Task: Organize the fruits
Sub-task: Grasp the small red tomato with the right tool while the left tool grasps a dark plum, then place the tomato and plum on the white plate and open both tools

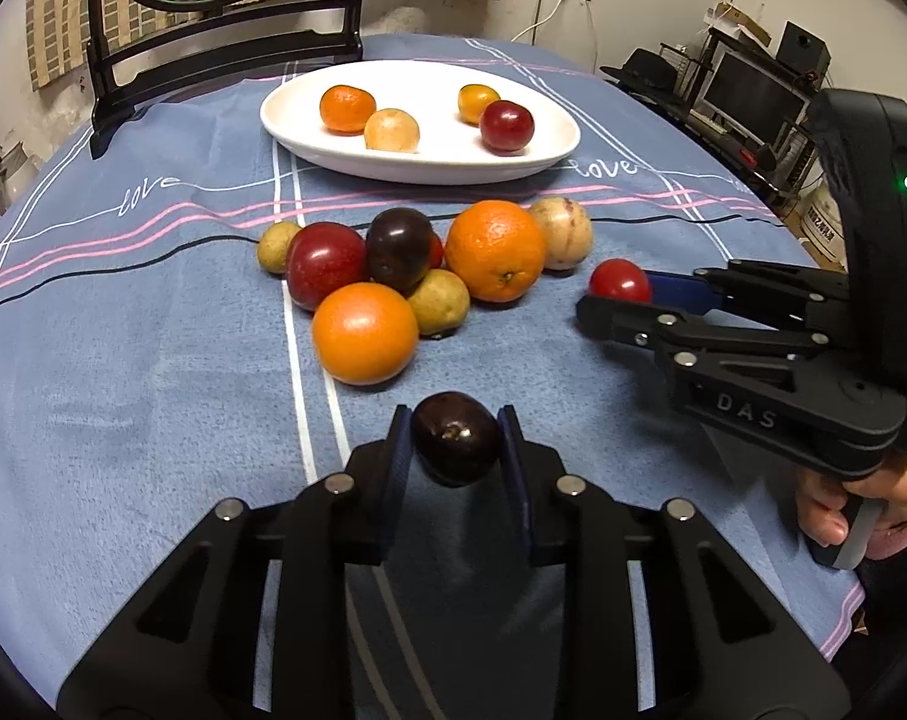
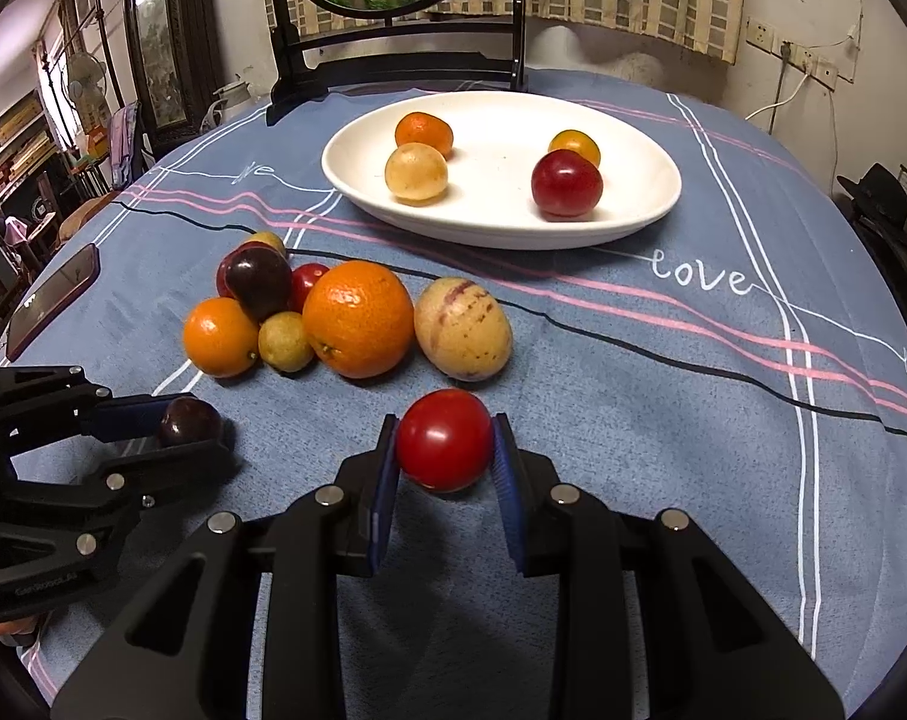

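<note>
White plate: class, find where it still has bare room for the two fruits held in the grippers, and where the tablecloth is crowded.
The white plate has a bare strip down its middle, between the orange-and-pale pair and the yellow-and-red pair, plus its near rim. The crowded part is the fruit pile in front of the plate; the tablecloth right of it lies bare.

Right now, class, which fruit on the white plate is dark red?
The plum, at the plate's near right. The other three there are orange, yellow-orange or pale tan.
</note>
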The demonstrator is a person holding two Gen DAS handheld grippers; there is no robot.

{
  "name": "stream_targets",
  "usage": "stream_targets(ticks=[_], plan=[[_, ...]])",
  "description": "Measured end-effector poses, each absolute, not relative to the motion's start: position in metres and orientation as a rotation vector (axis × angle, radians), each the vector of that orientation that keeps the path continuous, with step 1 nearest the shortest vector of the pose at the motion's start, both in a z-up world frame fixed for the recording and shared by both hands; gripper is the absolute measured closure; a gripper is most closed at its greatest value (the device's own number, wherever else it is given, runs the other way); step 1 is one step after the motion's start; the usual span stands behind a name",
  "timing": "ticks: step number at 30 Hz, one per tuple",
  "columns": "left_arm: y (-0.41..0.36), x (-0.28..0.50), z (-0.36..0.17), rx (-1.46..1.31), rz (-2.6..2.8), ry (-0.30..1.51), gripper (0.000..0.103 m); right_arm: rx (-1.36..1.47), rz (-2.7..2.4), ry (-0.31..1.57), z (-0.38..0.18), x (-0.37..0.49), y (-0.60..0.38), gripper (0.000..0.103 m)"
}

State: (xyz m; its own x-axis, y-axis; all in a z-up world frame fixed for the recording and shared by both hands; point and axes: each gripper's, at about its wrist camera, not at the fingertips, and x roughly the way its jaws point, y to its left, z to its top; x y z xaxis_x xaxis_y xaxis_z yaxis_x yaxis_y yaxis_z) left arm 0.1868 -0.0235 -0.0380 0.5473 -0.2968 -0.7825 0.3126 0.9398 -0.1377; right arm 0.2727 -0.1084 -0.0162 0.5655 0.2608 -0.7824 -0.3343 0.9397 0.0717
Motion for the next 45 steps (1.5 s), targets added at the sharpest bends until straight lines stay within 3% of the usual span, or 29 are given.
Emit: stream_targets(ticks=[8,15,21,26,27,29,30,31,38,45], plan=[[-0.012,0.202,-0.008,-0.034,-0.433,0.903,0.074,0.033,0.465,0.93,0.0,0.275,-0.117,0.073],[-0.022,0.288,0.058,-0.03,-0.443,0.804,0.074,0.035,0.413,0.765,0.059,0.342,-0.127,0.073],[-0.056,0.395,0.027,0.037,-0.361,0.928,0.074,0.036,0.294,0.804,0.038,0.428,-0.127,0.073],[-0.056,0.419,0.006,0.028,-0.328,0.974,0.073,0.046,0.277,0.84,0.02,0.45,-0.134,0.072],[-0.054,0.419,0.006,0.028,-0.326,0.976,0.069,0.045,0.294,0.853,0.018,0.453,-0.133,0.069],[-0.05,0.416,0.008,0.032,-0.285,0.969,0.047,0.04,0.277,0.854,0.018,0.456,-0.134,0.065],[-0.045,0.412,0.014,0.024,-0.258,0.945,0.023,0.043,0.252,0.859,0.019,0.454,-0.138,0.056],[-0.037,0.406,0.021,0.011,-0.254,0.921,0.009,0.058,0.237,0.863,0.021,0.45,-0.142,0.043],[0.007,0.323,0.053,-0.051,-0.232,0.795,0.002,0.057,0.326,0.752,0.042,0.371,-0.149,0.042],[0.031,0.233,0.013,-0.026,-0.201,0.784,0.002,-0.052,0.451,0.755,0.01,0.294,-0.143,0.042]])
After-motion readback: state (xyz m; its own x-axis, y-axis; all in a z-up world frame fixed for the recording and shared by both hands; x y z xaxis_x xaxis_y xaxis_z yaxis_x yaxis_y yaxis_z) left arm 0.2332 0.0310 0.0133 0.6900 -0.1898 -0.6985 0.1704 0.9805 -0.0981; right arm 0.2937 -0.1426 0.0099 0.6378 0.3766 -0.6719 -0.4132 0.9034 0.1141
